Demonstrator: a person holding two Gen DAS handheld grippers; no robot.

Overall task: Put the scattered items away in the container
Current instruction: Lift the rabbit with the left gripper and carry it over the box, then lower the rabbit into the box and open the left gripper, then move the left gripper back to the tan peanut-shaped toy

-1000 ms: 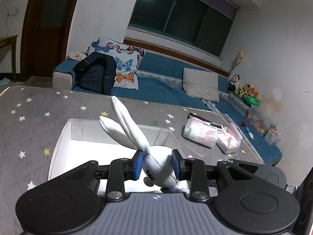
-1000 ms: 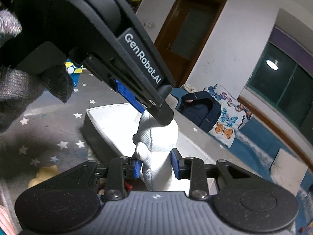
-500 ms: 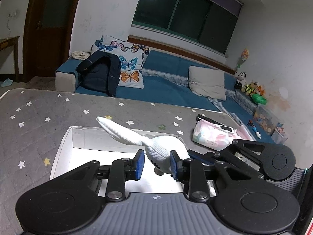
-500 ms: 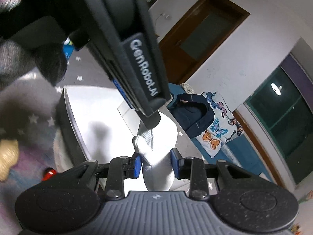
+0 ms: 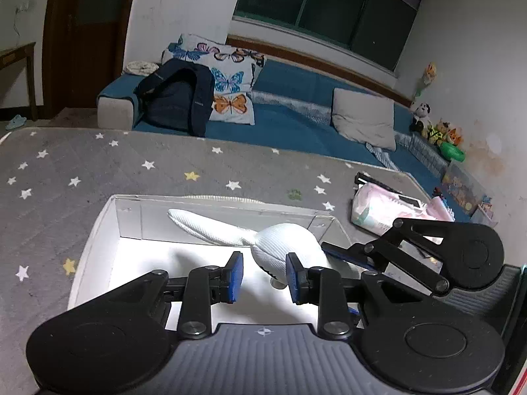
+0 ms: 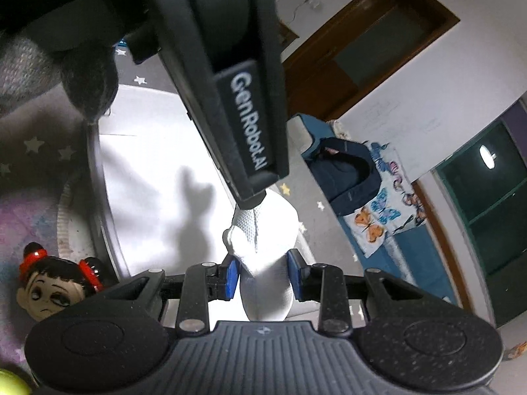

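"GenRobot.AI" in white on the left gripper (image 6: 253, 197) body, its jaws parted beside the white plush rabbit (image 5: 283, 247), right gripper (image 6: 263, 278) clamped on the rabbit's body, rabbit over the white container (image 5: 98, 230), ears toward 10 o'clock, doll head (image 6: 54, 293) at 8 o'clock outside the rim, bare white floor at 11 o'clock.

Bare white container (image 5: 98, 240) floor left of the rabbit (image 5: 283, 247); right gripper (image 5: 342, 253) crowding its right

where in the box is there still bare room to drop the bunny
The white box has bare floor on its left half, between the left wall and the plush bunny. The right end is crowded: right gripper and left gripper flank the bunny there.
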